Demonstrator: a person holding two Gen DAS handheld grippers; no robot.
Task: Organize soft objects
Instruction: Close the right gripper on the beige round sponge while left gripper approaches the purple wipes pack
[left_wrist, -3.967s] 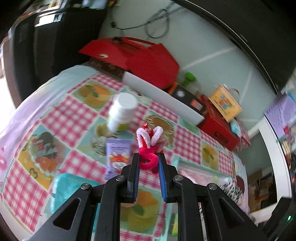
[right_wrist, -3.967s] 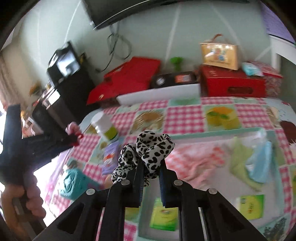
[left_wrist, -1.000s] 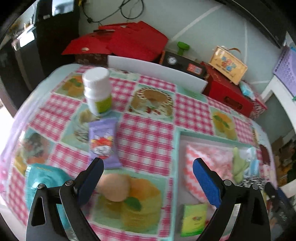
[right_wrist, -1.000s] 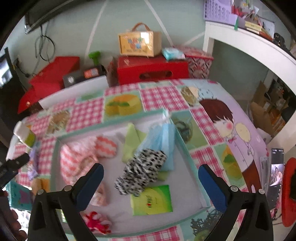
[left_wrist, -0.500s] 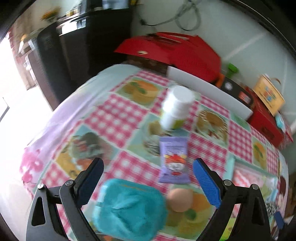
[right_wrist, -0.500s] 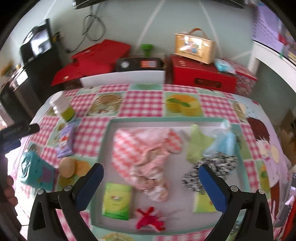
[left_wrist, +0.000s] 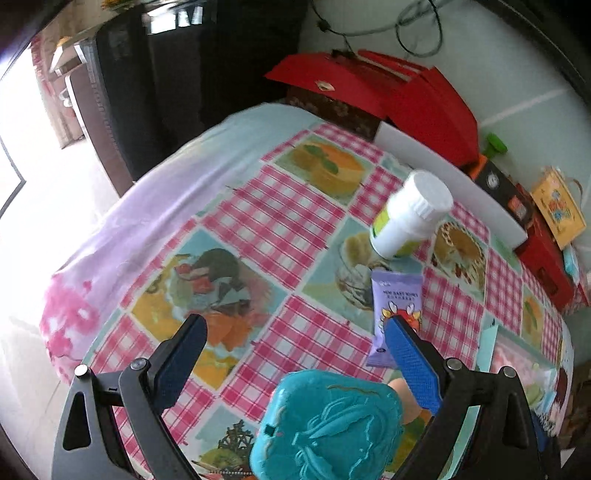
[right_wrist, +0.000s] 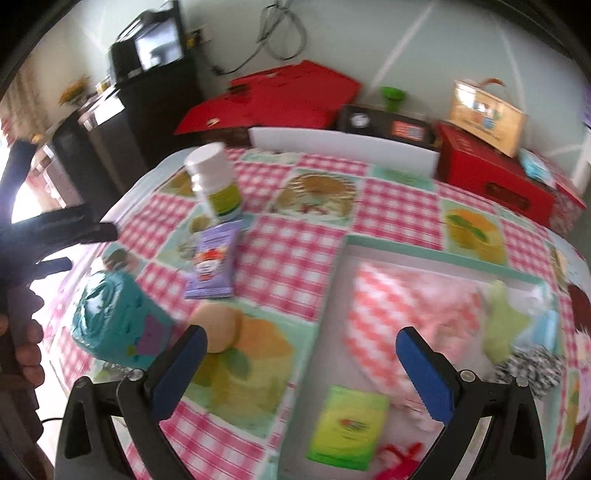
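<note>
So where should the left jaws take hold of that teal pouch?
Across the narrow width of the teal pouch, coming straight down from above. It lies flat and puffy on the tablecloth, and the open left gripper already hovers just beyond it.

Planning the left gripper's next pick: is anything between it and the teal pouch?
Nothing visible does. The teal pouch lies directly below the open left gripper, between its fingers. The purple packet sits farther on, beyond it.

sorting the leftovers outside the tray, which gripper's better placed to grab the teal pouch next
Left. The left gripper is open directly over the teal pouch; the right gripper is open too, but the pouch lies off to its left.
</note>
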